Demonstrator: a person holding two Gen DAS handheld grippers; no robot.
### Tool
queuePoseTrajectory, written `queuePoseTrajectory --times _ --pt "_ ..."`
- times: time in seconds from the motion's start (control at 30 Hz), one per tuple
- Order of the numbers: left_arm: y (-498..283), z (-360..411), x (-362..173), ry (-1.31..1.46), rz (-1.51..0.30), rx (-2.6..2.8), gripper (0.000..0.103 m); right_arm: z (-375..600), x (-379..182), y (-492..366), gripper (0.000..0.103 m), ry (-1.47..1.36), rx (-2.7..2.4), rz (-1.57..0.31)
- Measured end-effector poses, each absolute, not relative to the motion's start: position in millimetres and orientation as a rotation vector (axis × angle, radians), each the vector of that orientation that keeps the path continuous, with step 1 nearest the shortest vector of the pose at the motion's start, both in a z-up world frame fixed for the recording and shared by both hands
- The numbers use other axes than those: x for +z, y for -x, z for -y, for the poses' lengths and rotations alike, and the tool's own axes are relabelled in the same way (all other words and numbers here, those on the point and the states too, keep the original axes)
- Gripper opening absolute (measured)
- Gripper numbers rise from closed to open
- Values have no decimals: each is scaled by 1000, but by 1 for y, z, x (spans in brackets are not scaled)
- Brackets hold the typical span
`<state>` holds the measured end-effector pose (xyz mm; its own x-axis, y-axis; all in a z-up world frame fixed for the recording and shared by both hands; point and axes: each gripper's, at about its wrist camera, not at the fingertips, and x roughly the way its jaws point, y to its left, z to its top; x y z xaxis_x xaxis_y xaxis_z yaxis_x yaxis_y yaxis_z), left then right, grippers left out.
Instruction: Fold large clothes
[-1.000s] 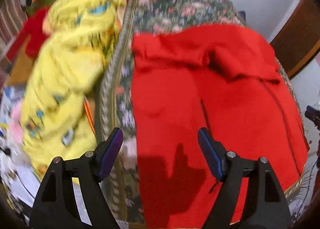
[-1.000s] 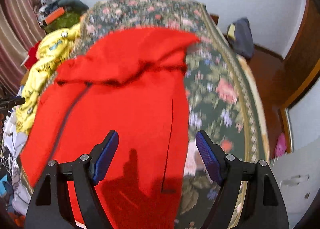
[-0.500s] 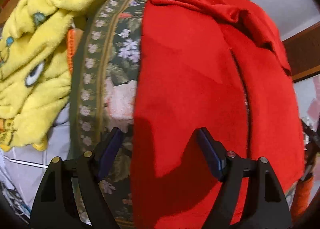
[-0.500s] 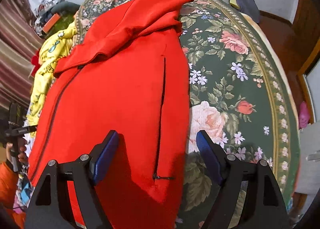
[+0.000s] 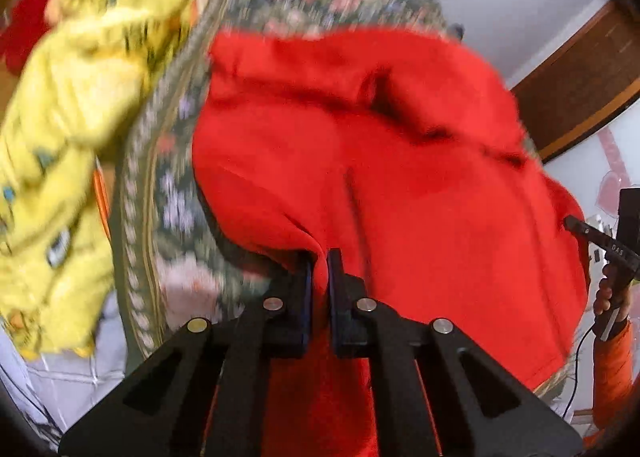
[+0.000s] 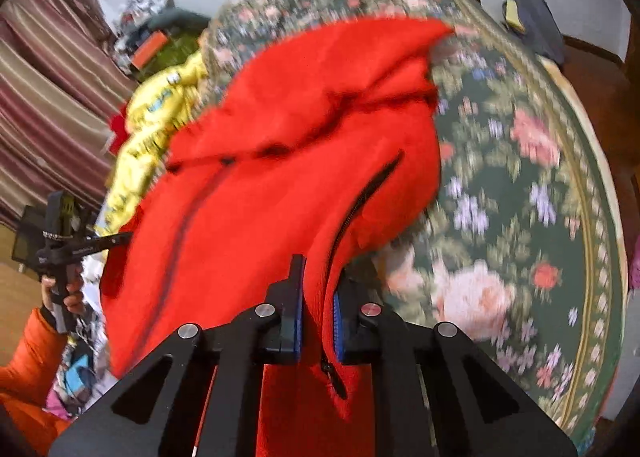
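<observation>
Red fleece jacket point(image 5: 400, 185): spread across a bed under a dark green floral bedspread point(image 6: 520, 185), hood end far from both cameras, hem end nearest. Dark front zipper runs lengthwise; a zipped side pocket point(image 6: 360, 197) shows in the right wrist view.

Left claw point(image 5: 318, 269): jaws closing, blue pads pressed on a pinched fold of the jacket's near hem at its left edge, cloth drawn up into a small peak between them.

Right claw point(image 6: 316, 289): jaws closing, pads clamped on the jacket's near hem at the right edge, just below the pocket zipper, whose pull hangs beside the right pad.

Yellow printed fleece blanket point(image 5: 68, 145): heaped beside the bed, left of the jacket, apart from it.

Striped curtain point(image 6: 44, 105): at far left of the right wrist view.

Person's orange sleeve point(image 6: 28, 357): behind the left claw's handle.
</observation>
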<state>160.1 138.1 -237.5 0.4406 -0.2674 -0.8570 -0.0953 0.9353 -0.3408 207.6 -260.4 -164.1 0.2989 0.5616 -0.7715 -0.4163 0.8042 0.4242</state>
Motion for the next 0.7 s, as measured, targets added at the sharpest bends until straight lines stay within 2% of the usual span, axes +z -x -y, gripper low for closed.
queuePoseTrajectory --times 0.33,0.5,0.7 --pt "-212 -167 -153 373 -891 -86 5 246 -114 -263 10 -157 672 -937" --pt "-262 -181 -147 371 -836 -4 5 245 -109 -317 9 -198 618 -912" --pt "-332 -215 -194 449 -897 173 5 237 -149 -393 10 -241 511 -1007"
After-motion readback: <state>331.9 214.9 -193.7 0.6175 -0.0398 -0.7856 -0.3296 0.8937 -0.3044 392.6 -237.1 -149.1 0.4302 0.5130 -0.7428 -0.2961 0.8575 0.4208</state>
